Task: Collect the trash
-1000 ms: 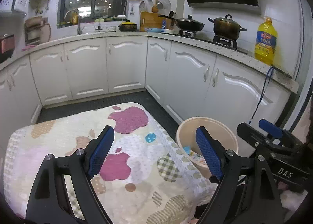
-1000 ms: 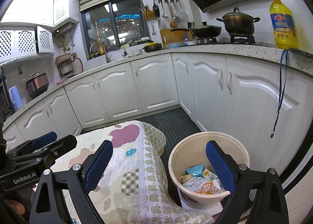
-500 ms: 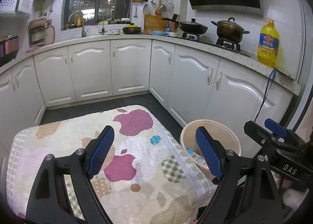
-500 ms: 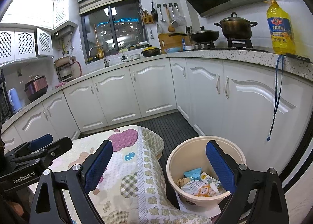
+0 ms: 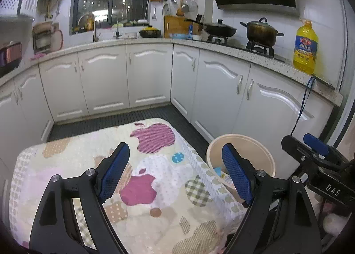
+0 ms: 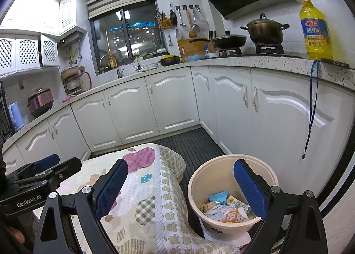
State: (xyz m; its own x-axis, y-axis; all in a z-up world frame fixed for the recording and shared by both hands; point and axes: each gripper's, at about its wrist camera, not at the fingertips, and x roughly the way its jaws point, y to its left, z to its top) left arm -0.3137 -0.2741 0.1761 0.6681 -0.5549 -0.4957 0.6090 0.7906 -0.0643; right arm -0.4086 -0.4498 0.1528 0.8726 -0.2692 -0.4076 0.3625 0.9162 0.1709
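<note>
Both sets of tongs are wide open with nothing between the blue pads. The left tongs (image 5: 175,172) hang over the desk (image 5: 73,158), which has an apple-print cloth (image 5: 155,187) draped over it. The right tongs (image 6: 179,187) sit out past the desk's right edge, partly above the bin.

The trash is already in the beige bin (image 6: 221,163), which stands on the floor right beside the desk's right edge. Inside it there's a light blue packet (image 6: 218,196), a white and orange wrapper (image 6: 224,211) and some crumpled brownish stuff (image 6: 207,205) on the bottom. From the left wrist view you only catch a sliver of the wrappers, since one finger blocks most of the bin.

Past that is dark ribbed floor matting (image 5: 124,118), then white cabinets (image 5: 104,81) running round the corner. A blue cord (image 6: 311,107) dangles off the countertop. Up top sit a yellow oil bottle (image 6: 316,30), a lidded pot (image 6: 265,30) and a wok (image 6: 229,40) on the stove.
</note>
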